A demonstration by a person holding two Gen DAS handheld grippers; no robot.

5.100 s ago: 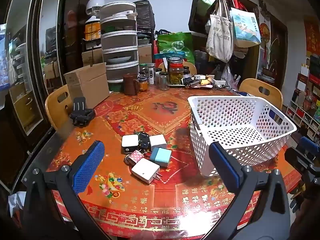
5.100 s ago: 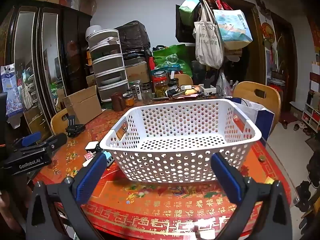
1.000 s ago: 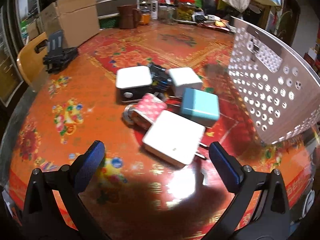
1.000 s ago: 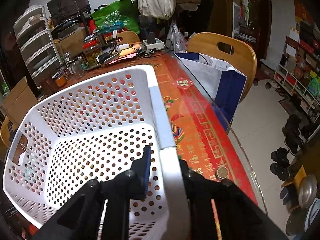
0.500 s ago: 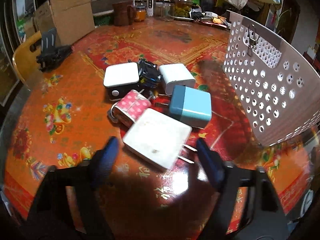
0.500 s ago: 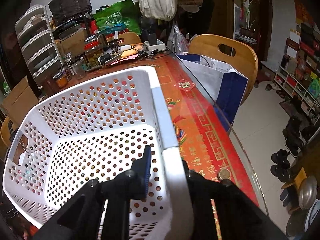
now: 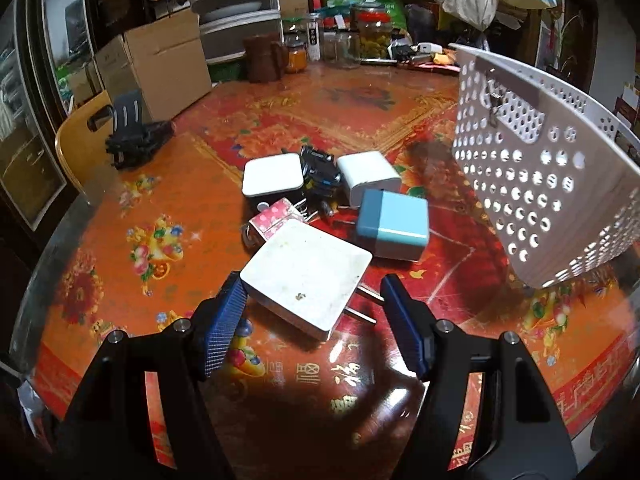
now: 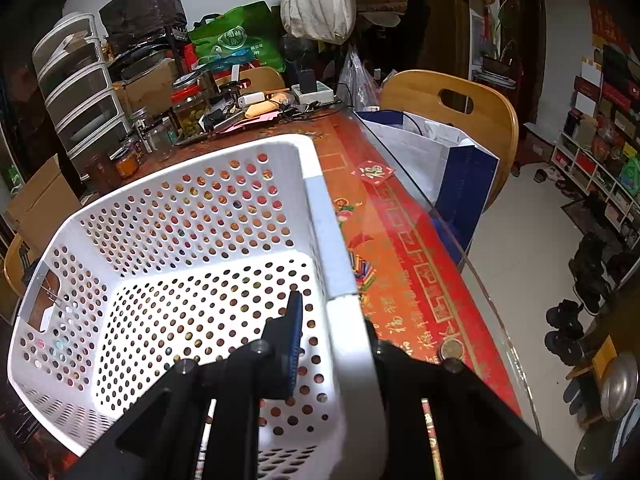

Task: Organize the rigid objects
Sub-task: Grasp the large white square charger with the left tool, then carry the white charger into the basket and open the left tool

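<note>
Basket (image 8: 192,240): white, perforated, standing on the desk (image 7: 120,220) toward its right side. Nothing lies in it; the red cloth shows through the floor holes. A cut-out handle with a metal clip sits on its far-left wall.

Right tongs (image 8: 332,332): closed on the basket's near-right rim, 1 blue pad inside the wall, the other finger outside it.

Left tongs (image 7: 312,312): jaws have just been closing, now part-way in, and a white charger (image 7: 306,276) sits between them. The left pad touches the charger's left corner; the right pad stands just clear of its prong side. The charger looks tilted, its far edge riding on a pink case (image 7: 272,216), 2 prongs sticking out toward the right pad.

Rest of the pile, all loose on the desk and left of the basket: blue charger (image 7: 392,224) just beside the white one; a white box (image 7: 272,176) and a second white plug (image 7: 368,176) further back, with a black gadget (image 7: 318,168) between them.

Other containers at the desk's far edge: a cardboard box (image 7: 160,64), closed; a stack of plastic drawers (image 7: 236,12), 1 holding a plate; a jar (image 7: 374,36) with yellow-green contents; a brown mug (image 7: 262,60). A black stand (image 7: 132,136) lies at the left edge.
</note>
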